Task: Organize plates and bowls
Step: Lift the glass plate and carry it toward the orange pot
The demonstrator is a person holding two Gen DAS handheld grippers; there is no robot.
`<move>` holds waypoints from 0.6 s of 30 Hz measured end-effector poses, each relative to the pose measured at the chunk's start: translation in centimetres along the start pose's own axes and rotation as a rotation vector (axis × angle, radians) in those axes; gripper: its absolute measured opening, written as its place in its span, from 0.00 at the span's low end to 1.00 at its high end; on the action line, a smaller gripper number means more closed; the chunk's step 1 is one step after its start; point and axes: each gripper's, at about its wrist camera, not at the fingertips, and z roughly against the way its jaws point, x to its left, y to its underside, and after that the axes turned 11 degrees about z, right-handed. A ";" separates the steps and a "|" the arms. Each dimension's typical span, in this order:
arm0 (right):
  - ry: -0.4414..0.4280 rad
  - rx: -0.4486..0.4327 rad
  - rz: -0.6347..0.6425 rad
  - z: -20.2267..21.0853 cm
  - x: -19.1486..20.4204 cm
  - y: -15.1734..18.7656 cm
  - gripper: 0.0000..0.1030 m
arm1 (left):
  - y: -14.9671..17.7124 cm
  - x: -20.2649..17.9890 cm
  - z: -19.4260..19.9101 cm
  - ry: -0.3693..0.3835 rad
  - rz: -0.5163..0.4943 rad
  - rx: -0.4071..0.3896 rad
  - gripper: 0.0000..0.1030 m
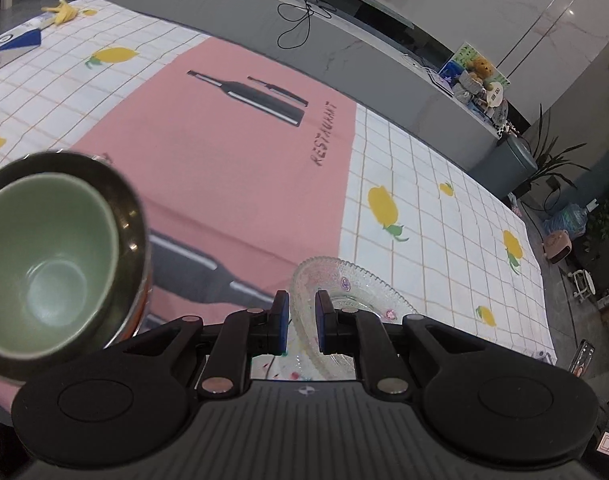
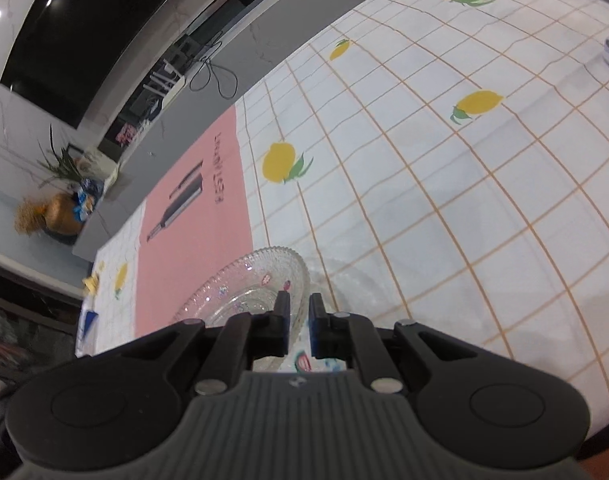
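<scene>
Where pink cloth [image 1: 224, 184] shows bottles — "RESTAURANT".

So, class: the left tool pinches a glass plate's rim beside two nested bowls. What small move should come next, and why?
Probably lower the plate flat onto the cloth before opening the left tool. It hangs tilted from a rim pinch, and the green bowl in the steel bowl stands close on its left.
</scene>
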 end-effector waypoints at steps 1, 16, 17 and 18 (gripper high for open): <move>0.002 0.003 0.006 0.0 0.0 0.2 0.08 | 0.0 0.3 0.0 0.004 0.007 0.008 0.14; 0.054 -0.014 0.068 0.6 1.1 1.9 0.10 | 1.3 1.6 0.3 0.020 -0.006 0.032 0.14; 0.063 -0.007 0.076 0.4 1.2 2.0 0.10 | 1.4 1.6 0.2 0.016 -0.013 0.032 0.14; 0.075 0.002 0.083 0.2 1.2 2.1 0.10 | 1.6 1.6 0.0 0.010 -0.018 0.036 0.14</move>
